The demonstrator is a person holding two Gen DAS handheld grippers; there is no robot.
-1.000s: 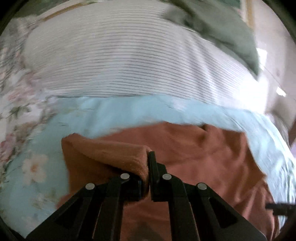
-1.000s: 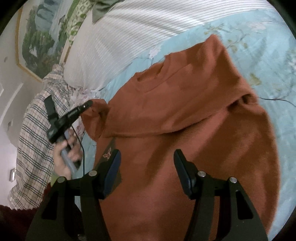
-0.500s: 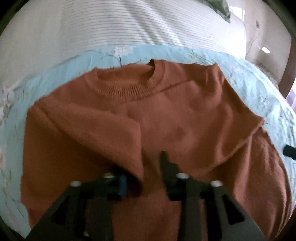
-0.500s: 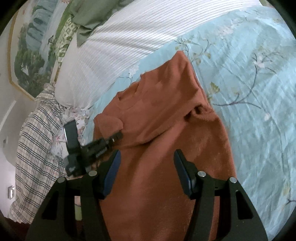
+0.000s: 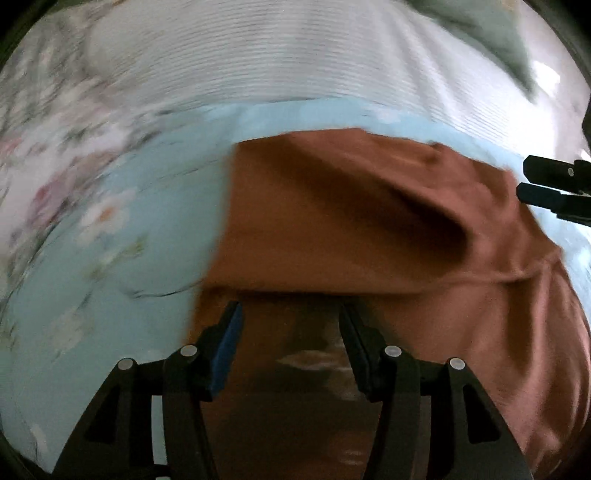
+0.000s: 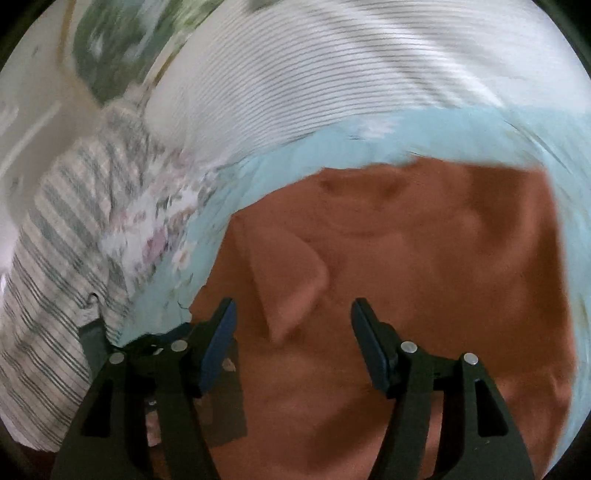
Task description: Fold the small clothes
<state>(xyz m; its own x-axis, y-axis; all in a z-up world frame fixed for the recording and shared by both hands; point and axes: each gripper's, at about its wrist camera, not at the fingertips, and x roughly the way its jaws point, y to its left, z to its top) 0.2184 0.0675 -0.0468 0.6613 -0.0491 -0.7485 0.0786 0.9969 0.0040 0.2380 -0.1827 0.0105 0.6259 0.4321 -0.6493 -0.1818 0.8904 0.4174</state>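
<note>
A rust-orange sweater [image 5: 351, 229] lies on the light-blue floral bedspread [image 5: 110, 258], with both sleeves folded in over its body. My left gripper [image 5: 290, 332] is open and empty, low over the sweater's near left part. My right gripper [image 6: 291, 325] is open and empty over the sweater [image 6: 424, 258], just in front of the folded left sleeve [image 6: 288, 277]. The right gripper's fingers [image 5: 550, 186] show at the right edge of the left wrist view. Both views are motion-blurred.
A white striped pillow [image 5: 277, 55] lies behind the sweater, also in the right wrist view [image 6: 314, 74]. A grey-green cloth [image 5: 498, 33] lies on it at the far right. A plaid fabric [image 6: 48, 277] and pink floral sheet [image 6: 155, 229] lie to the left.
My left gripper let go of the sleeve, opened and pulled back to the sweater's left side. My right gripper swung round to face the sweater squarely.
</note>
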